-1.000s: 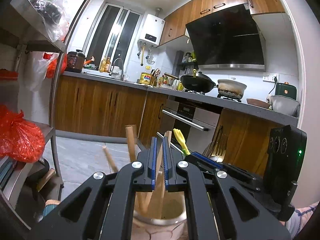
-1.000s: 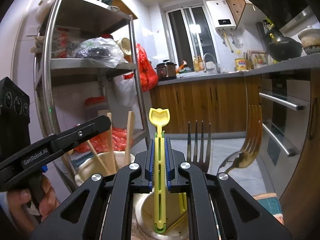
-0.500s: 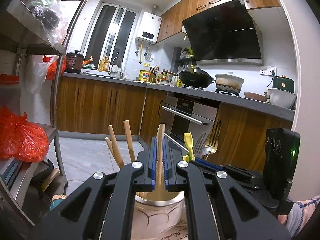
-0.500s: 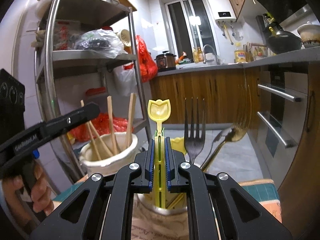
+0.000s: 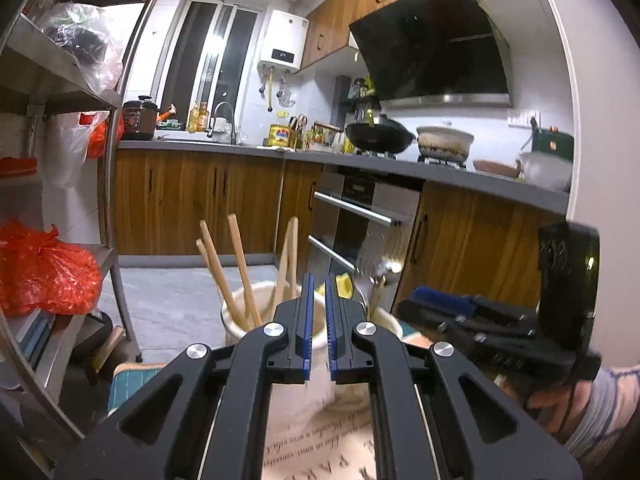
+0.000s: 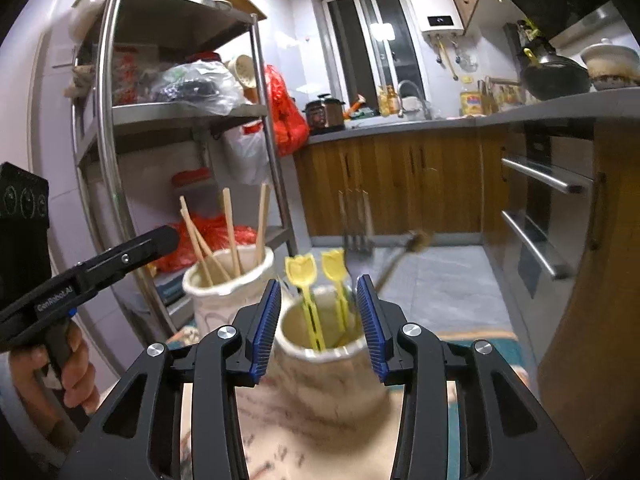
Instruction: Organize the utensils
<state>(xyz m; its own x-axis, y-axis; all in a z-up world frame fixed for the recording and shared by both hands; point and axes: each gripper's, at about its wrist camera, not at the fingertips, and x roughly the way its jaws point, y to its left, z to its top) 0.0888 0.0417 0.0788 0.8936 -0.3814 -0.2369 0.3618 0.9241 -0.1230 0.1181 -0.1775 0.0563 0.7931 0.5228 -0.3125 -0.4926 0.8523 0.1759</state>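
The right tongs (image 6: 318, 322) have just opened and hold nothing. The yellow picks (image 6: 301, 270) stand in the near jar (image 6: 324, 376). The left tongs (image 5: 317, 330) are closed and empty. Sorting looks nearly done.

Yellow tulip-topped picks (image 6: 306, 280), cream marbled jars (image 6: 320, 364), blue-padded black claw (image 6: 318, 320)

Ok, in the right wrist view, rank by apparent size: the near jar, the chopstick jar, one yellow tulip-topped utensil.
1. Near jar, though it is closest to the camera, which inflates it.
2. Chopstick jar, farther back.
3. Yellow tulip-topped utensil, clearly smallest.
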